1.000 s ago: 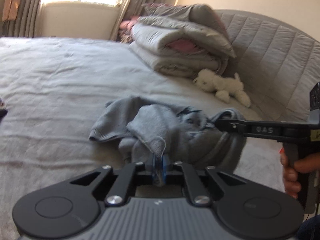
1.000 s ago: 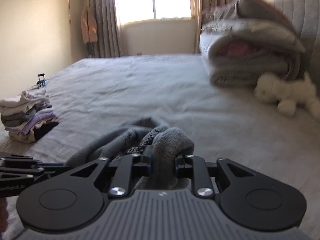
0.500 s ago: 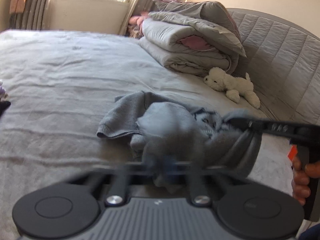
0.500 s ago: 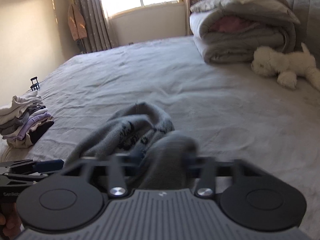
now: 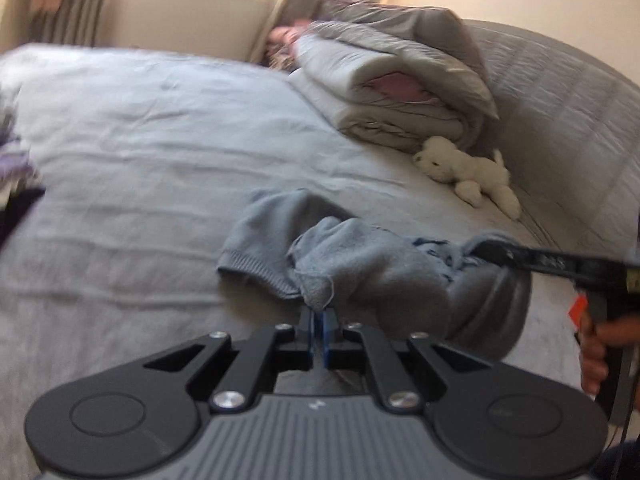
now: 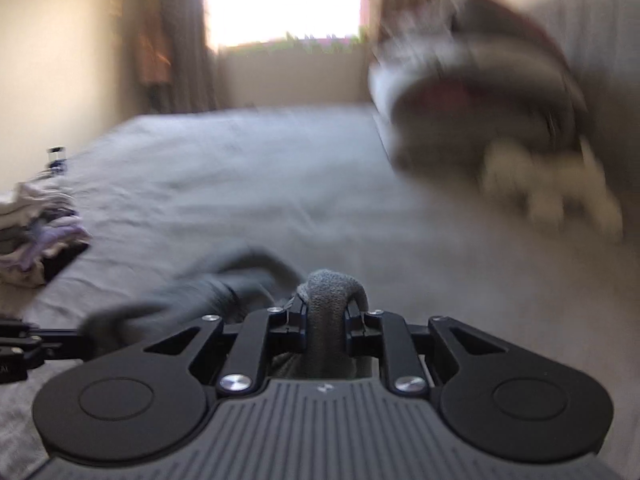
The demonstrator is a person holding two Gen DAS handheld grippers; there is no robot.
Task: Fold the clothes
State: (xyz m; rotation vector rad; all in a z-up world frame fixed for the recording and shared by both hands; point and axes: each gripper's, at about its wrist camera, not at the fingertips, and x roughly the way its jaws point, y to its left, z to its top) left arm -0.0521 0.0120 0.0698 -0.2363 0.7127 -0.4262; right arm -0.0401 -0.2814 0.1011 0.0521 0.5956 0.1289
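A grey knit sweater (image 5: 360, 264) lies bunched on the grey bed sheet (image 5: 140, 160). My left gripper (image 5: 319, 320) is shut on a thin edge of it near the camera. My right gripper (image 6: 326, 320) is shut on a thick fold of the same sweater (image 6: 332, 292). In the left wrist view the right gripper (image 5: 492, 252) reaches in from the right and pinches the sweater's far side. In the right wrist view the left gripper (image 6: 76, 334) shows at the left edge. The right wrist view is blurred.
A folded duvet (image 5: 400, 92) lies against the quilted headboard (image 5: 560, 100), with a white plush toy (image 5: 468, 172) in front. A stack of folded clothes (image 6: 36, 236) sits on the bed's left side. A window and curtains stand beyond the bed.
Both grippers have lifted and shifted with the sweater still held. The sweater is pulled out wider between them, and the right wrist view has swung into blur.
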